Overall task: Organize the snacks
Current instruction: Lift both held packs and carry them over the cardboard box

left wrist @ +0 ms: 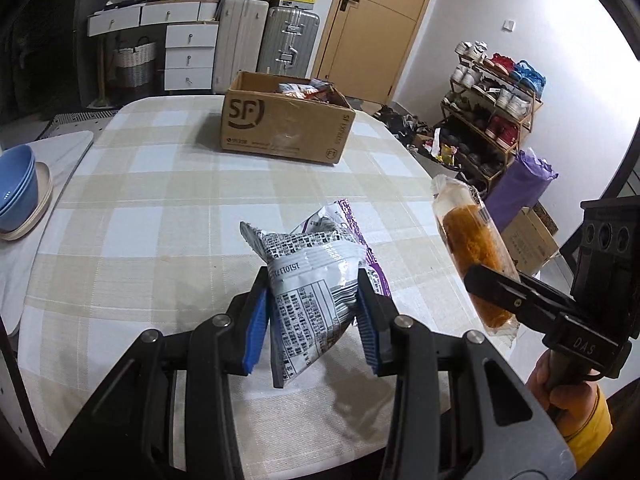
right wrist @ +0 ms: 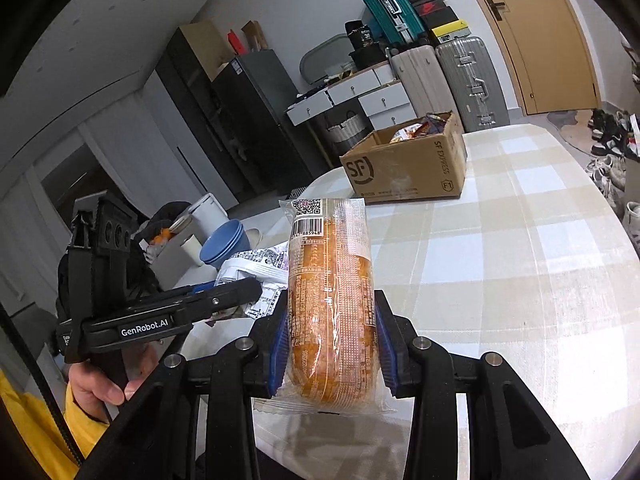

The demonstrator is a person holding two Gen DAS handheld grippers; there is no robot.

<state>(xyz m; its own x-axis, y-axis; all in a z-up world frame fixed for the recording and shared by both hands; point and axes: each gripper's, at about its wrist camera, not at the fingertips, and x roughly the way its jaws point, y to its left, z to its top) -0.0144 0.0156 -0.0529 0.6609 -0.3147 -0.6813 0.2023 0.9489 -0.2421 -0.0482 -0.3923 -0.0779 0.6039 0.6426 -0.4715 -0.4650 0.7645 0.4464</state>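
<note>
My left gripper [left wrist: 313, 312] is shut on a silver and purple snack bag [left wrist: 312, 276], held above the checked tablecloth [left wrist: 160, 208]. My right gripper [right wrist: 332, 336] is shut on a clear-wrapped orange bread loaf [right wrist: 332, 292], which stands up from its blue pads. In the left wrist view the loaf [left wrist: 472, 248] and the right gripper [left wrist: 496, 292] hang at the right, off the table's edge. In the right wrist view the left gripper [right wrist: 240, 296] shows at the left with the bag [right wrist: 260, 268]. An open SF cardboard box [left wrist: 286, 124] [right wrist: 404, 168] with several snack packs inside stands at the table's far side.
Blue bowls [left wrist: 16, 188] on plates sit at the table's left end. Behind the table are white drawers [left wrist: 188, 56], suitcases [left wrist: 292, 40] and a wooden door [left wrist: 376, 20]. A shoe rack [left wrist: 492, 120] and a purple bag [left wrist: 520, 184] stand to the right.
</note>
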